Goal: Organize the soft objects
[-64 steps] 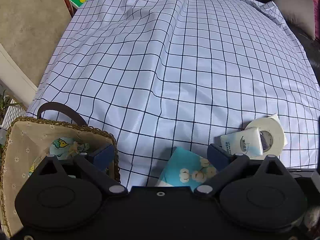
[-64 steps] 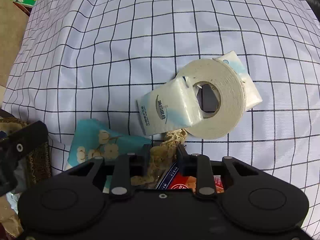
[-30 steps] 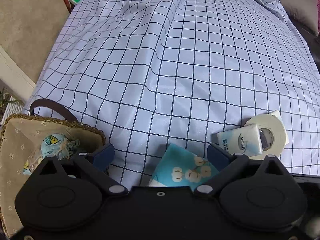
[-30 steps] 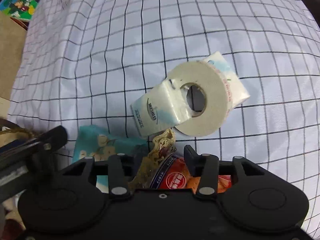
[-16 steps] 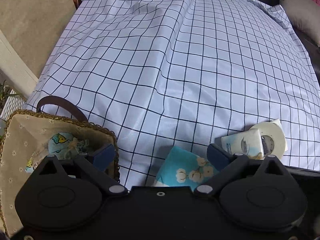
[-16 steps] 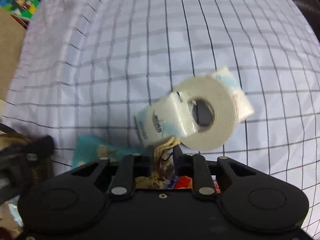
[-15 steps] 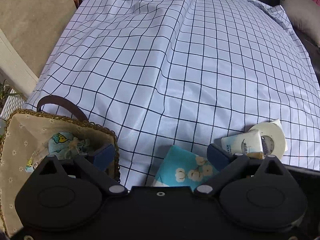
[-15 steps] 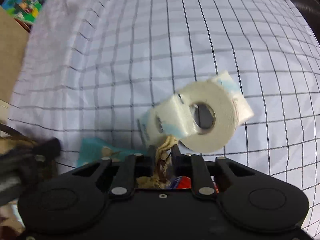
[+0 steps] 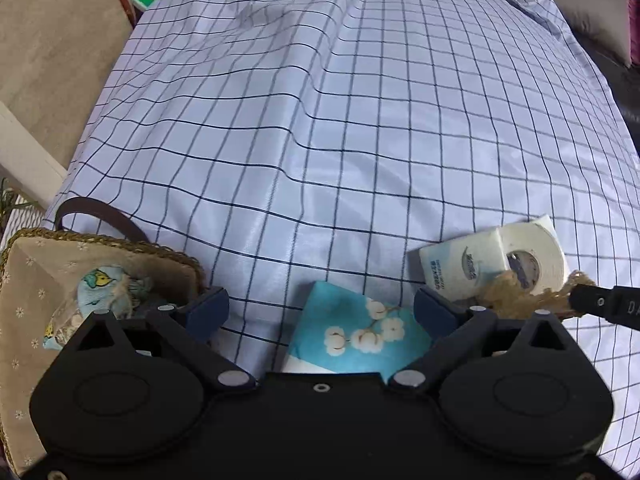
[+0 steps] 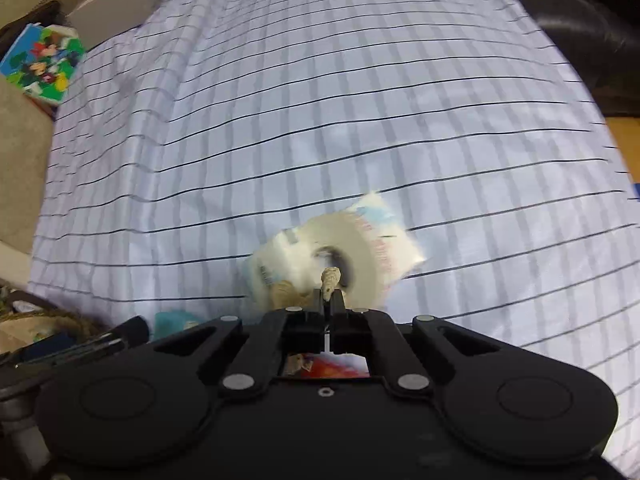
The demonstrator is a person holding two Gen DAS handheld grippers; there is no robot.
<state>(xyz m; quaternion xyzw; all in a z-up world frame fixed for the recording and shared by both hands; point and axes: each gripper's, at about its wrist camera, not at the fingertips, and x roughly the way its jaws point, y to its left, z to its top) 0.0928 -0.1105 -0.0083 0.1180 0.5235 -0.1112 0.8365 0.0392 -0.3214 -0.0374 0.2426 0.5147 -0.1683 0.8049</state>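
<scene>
Both cameras ride on hand-held grippers and look steeply down and forward over a checked cloth [image 9: 360, 128]. The left wrist view sits low at the cloth's near left corner, close above a lined basket [image 9: 24, 280]. The right wrist view, blurred, hangs further right along the near edge. Both share the toilet paper roll [image 9: 532, 256] [image 10: 360, 256], the tissue pack [image 9: 460, 264] against it, and the cartoon box [image 10: 40, 64] beyond the far left corner.
</scene>
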